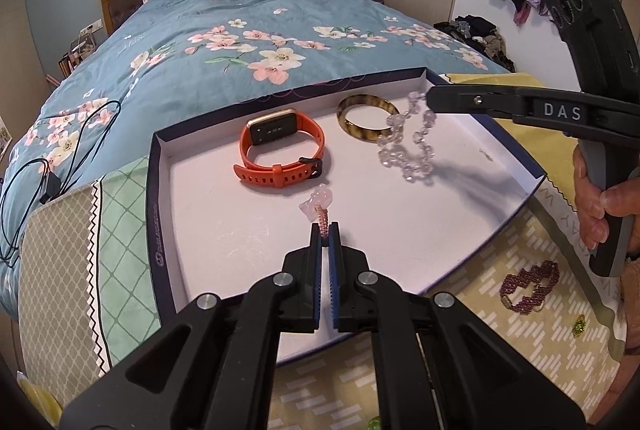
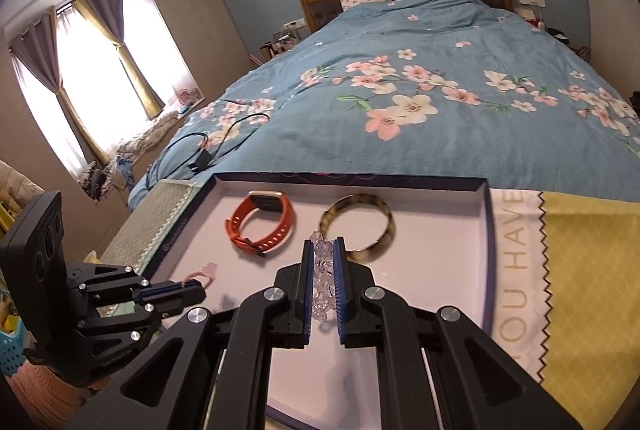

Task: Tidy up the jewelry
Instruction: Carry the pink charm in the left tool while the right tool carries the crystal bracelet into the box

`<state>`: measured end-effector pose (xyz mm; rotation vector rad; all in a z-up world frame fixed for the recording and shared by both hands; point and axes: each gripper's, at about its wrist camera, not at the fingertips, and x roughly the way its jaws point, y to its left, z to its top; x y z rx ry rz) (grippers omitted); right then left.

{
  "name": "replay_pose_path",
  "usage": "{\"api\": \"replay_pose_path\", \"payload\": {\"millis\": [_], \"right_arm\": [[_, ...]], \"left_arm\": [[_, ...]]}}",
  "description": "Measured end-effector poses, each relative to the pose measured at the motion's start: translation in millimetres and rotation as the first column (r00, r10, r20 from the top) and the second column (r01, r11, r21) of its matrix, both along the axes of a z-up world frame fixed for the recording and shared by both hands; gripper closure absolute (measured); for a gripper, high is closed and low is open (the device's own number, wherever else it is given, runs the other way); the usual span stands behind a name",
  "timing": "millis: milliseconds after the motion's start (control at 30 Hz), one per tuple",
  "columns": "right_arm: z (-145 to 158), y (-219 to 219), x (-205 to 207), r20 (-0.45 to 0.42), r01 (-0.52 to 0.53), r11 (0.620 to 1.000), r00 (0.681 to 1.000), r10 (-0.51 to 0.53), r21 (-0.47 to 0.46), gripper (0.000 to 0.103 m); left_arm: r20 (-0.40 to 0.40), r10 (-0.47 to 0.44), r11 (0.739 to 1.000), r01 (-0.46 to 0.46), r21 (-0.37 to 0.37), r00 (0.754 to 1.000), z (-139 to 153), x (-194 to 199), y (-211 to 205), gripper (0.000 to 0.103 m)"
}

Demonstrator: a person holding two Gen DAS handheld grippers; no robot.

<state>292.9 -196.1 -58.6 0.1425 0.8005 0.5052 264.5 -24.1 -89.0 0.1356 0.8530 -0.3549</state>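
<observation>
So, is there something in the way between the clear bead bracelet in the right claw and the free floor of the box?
Nothing visible blocks it. The clear bead bracelet hangs from the right claw above the box. The tortoiseshell bangle lies partly behind it, so set it down slightly nearer, on the bare floor.

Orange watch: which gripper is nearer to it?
Left, narrowly. The left gripper hovers just in front of the watch holding a pink charm; the right gripper is beyond the bangle.

Green object [image 1: 579, 325] beside purple bracelet [image 1: 530, 288] too small to identify.
</observation>
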Motion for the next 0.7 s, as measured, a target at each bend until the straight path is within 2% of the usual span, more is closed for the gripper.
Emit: {"api": "replay_pose_path", "payload": {"millis": [433,567,700], "right_arm": [[-14.0,-2.8,5.0,-0.041,0.018,0.998,0.999,-0.021,-0.059,0.093],[-13.8,-2.4,3.9,-0.037,0.021,0.998,0.999,-0.024,-0.064,0.092],[-11.6,-3.9,2.0,-0.022,0.04,0.996,0.999,-0.042,-0.081,0.083]], "left_arm": [[-0.033,0.017,0.998,-0.014,0.065,0.999,-12.1,18.7,-1.3,0.099],[-0.032,0.032,0.998,-0.03,0.059,0.999,-12.4,22.6,-0.3,0.098],[-0.027,0.055,0.997,-0.053,0.056,0.998,-11.2,24.5,2.2,0.093]]}}
